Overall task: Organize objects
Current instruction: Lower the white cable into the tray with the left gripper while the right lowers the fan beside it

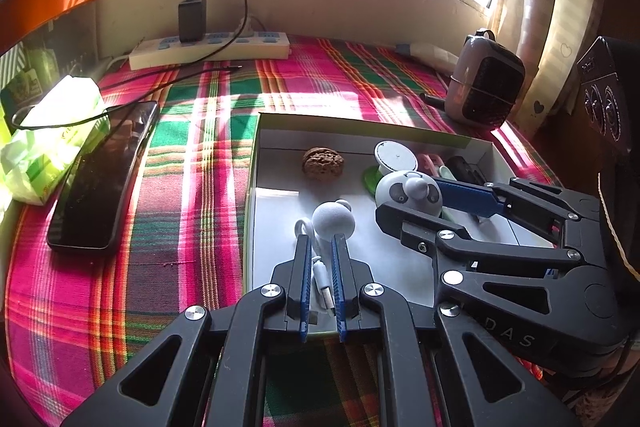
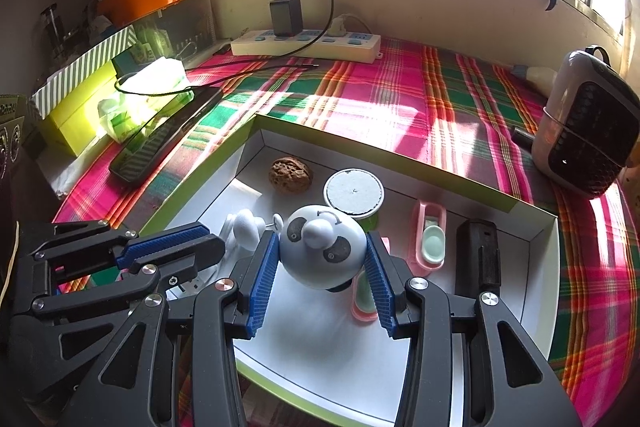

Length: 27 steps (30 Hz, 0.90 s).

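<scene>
A shallow white box with a green rim (image 1: 256, 187) (image 2: 200, 179) lies on the plaid cloth. My right gripper (image 2: 322, 241) (image 1: 412, 199) is shut on a round panda toy (image 2: 322, 251) (image 1: 408, 193), its blue pads pressed on both sides, over the box floor. My left gripper (image 1: 322, 239) (image 2: 218, 247) is shut on a thin white cable (image 1: 322, 279) whose plug shows between the pads; a small white bear-shaped piece (image 1: 332, 221) (image 2: 244, 227) sits at its tips. In the box lie a walnut (image 1: 323, 163) (image 2: 291, 174), a white disc on a green cup (image 2: 353, 193), a pink tray (image 2: 430, 239) and a black block (image 2: 478, 259).
A black phone (image 1: 104, 179) (image 2: 168, 143) and a green tissue pack (image 1: 56, 131) lie left of the box. A power strip with a charger (image 1: 208, 49) (image 2: 308, 45) runs along the back wall. A small heater (image 1: 484, 83) (image 2: 588, 131) stands at the right.
</scene>
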Each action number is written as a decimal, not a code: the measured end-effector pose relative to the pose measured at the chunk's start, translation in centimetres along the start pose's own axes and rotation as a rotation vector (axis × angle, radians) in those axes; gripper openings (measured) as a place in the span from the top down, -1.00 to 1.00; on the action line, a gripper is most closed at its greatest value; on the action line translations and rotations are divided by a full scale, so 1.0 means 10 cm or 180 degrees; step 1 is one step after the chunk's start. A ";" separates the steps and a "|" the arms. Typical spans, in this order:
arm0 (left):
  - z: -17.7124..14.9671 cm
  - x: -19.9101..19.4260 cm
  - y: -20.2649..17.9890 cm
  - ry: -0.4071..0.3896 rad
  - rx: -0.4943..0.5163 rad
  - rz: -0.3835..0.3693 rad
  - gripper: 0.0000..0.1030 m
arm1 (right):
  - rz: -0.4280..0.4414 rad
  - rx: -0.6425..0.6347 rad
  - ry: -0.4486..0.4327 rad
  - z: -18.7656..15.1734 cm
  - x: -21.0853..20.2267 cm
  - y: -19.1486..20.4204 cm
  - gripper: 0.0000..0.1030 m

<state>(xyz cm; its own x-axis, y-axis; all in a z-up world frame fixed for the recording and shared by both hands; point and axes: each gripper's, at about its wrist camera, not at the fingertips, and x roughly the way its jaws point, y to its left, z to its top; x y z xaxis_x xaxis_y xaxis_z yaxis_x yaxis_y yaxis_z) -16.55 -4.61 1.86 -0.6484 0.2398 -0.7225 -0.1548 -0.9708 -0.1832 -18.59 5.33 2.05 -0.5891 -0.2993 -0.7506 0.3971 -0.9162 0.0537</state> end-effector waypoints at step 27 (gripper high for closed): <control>0.03 -0.25 0.13 -0.0188 -0.0128 -0.0135 0.74 | 0.0094 -0.0115 -0.0046 0.13 0.08 0.14 0.12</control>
<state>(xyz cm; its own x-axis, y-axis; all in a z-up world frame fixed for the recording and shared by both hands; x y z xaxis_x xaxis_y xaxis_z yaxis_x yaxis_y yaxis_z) -15.35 -6.48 3.56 -0.6850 0.2788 -0.6731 -0.1539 -0.9584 -0.2403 -19.46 3.45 2.38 -0.5866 -0.3302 -0.7395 0.4394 -0.8968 0.0519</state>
